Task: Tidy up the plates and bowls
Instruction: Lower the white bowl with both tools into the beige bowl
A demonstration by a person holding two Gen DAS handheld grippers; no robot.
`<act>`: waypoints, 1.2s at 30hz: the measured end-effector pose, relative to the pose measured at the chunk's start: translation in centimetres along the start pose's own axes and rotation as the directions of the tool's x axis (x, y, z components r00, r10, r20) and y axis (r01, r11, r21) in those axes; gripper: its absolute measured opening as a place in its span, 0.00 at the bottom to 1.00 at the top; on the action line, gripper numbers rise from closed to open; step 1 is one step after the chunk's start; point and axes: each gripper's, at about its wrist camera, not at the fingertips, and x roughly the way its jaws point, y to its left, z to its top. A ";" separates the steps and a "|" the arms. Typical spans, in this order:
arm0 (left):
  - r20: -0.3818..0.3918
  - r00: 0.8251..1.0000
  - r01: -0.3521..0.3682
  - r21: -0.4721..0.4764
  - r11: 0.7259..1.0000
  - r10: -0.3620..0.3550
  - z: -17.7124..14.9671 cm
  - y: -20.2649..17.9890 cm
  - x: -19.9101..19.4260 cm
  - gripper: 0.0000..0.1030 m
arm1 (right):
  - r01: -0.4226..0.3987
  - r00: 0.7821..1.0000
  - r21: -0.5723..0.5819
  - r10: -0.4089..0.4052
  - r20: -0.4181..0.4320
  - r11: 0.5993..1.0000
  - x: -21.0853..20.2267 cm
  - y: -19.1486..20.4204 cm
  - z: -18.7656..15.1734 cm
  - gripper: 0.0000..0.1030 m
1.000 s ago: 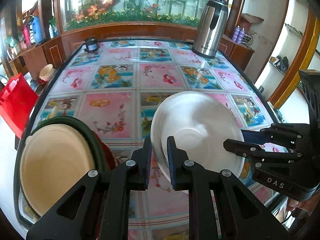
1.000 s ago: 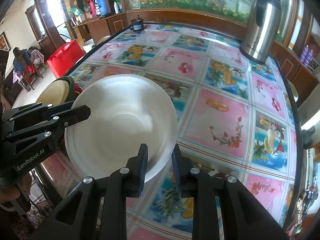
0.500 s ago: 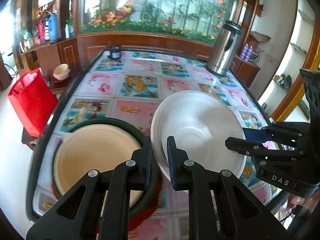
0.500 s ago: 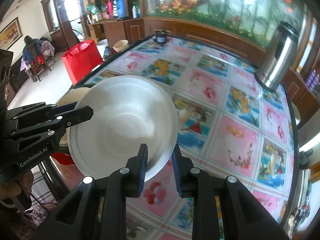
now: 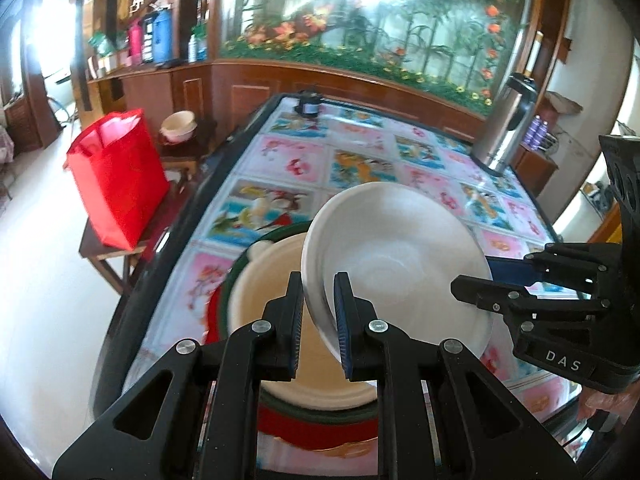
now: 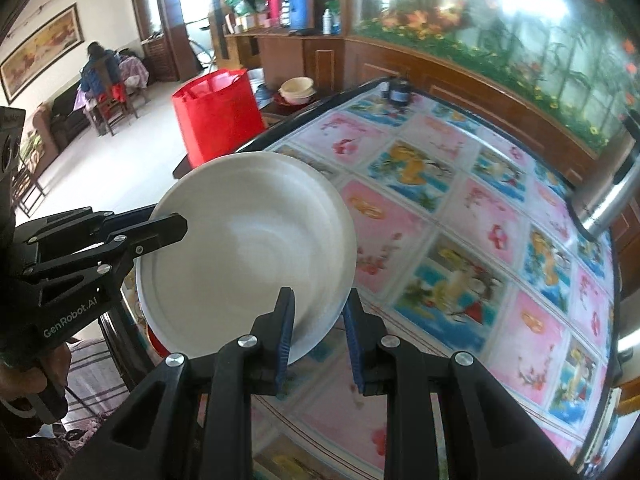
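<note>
- The left gripper (image 5: 318, 312) pinches the near rim of the white bowl (image 5: 396, 256) between its blue-padded fingers (image 5: 343, 316).
- The right gripper (image 6: 319, 330) clamps the same bowl's opposite rim.
- The white bowl hangs tilted in the air, above the cream bowl (image 5: 276, 280).
- The cream bowl sits nested in a green bowl (image 5: 280, 234) over a red one (image 5: 304, 420), at the edge of the table (image 5: 360, 160).
- A steel kettle (image 5: 506, 120) stands well apart at the table's far side.
</note>
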 end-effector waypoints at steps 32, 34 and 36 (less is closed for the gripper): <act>-0.069 0.996 -0.060 -0.002 0.998 0.059 -2.3 1.7 4.6 0.14 | 0.035 0.997 -0.051 -0.038 -0.069 0.998 3.7 2.8 -0.4 0.38; -0.067 0.996 -0.064 -0.002 0.998 0.064 -2.3 1.8 4.6 0.14 | 0.037 0.997 -0.045 -0.040 -0.066 0.998 3.6 2.5 -0.4 0.40; -0.064 0.996 -0.069 0.001 0.998 0.069 -2.3 1.7 4.7 0.14 | 0.037 0.997 -0.036 -0.039 -0.065 0.999 3.6 2.2 -0.5 0.42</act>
